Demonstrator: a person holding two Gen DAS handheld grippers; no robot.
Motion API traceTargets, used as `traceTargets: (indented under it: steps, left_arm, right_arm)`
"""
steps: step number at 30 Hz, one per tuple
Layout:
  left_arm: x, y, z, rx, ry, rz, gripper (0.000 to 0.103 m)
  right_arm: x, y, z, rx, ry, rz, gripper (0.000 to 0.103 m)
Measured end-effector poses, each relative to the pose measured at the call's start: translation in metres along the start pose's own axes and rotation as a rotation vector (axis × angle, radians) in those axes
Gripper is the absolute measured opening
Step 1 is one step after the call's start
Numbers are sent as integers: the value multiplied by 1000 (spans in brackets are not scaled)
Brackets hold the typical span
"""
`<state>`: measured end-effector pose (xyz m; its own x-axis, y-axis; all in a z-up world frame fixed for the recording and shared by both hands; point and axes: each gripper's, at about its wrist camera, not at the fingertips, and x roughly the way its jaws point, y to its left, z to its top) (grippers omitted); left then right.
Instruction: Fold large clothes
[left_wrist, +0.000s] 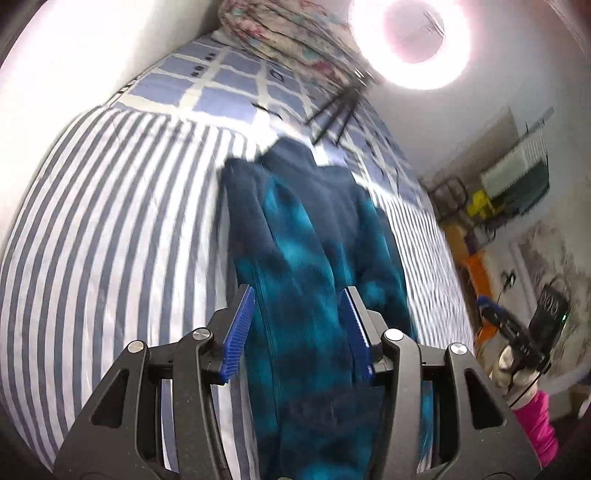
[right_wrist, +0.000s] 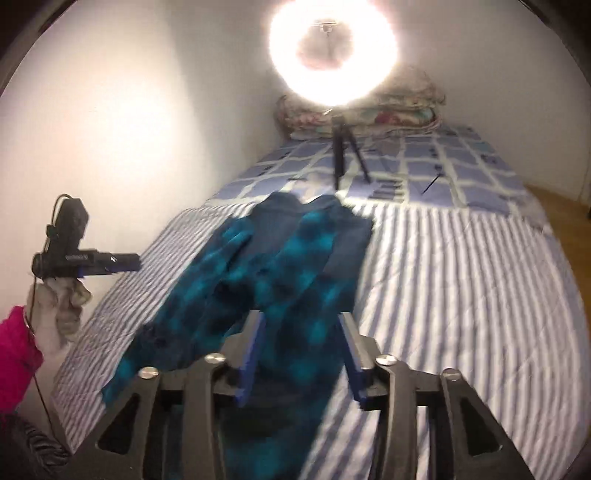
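Between the blue pads of the left tool (left_wrist: 300, 328): teal and navy fleece garment (left_wrist: 310, 236), seen through the gap, pads apart and pressing on nothing. Same at the right tool (right_wrist: 301, 350): jaws parted, fleece showing between, not clamped, though blur hides whether cloth brushes a pad. Garment lying lengthwise on the striped bed cover (left_wrist: 110, 229), collar end toward the far end of the bed, one sleeve spread toward the wall side in the right wrist view, near end running under both tools. Beyond the collar: blue checked sheet (right_wrist: 443, 162), small black tripod (right_wrist: 341, 155) standing on it, glaring ring light (right_wrist: 334, 48) above, folded floral bedding (right_wrist: 406, 110) at the head. White wall (right_wrist: 129, 110) along one side of the bed. At the edge of each view: the other tool held in a pale gloved hand (right_wrist: 61, 306), pink sleeve (right_wrist: 14, 354) at the wrist. Cluttered shelving (left_wrist: 513, 177) past the bed in the left wrist view, blurred.
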<state>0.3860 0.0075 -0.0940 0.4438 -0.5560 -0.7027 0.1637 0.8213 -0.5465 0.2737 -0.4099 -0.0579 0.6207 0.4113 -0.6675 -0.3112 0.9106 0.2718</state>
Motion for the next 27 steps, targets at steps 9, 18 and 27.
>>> traceTargets:
  steps: [9, 18, 27]
  left_arm:
    - [89, 53, 53, -79, 50, 21, 49]
    - [152, 71, 77, -57, 74, 29, 49]
    - [183, 45, 94, 47, 66, 63, 45]
  right_arm:
    - [87, -62, 39, 148, 47, 28, 56]
    - [183, -82, 39, 205, 128, 53, 56]
    - [228, -86, 61, 198, 135, 82, 56]
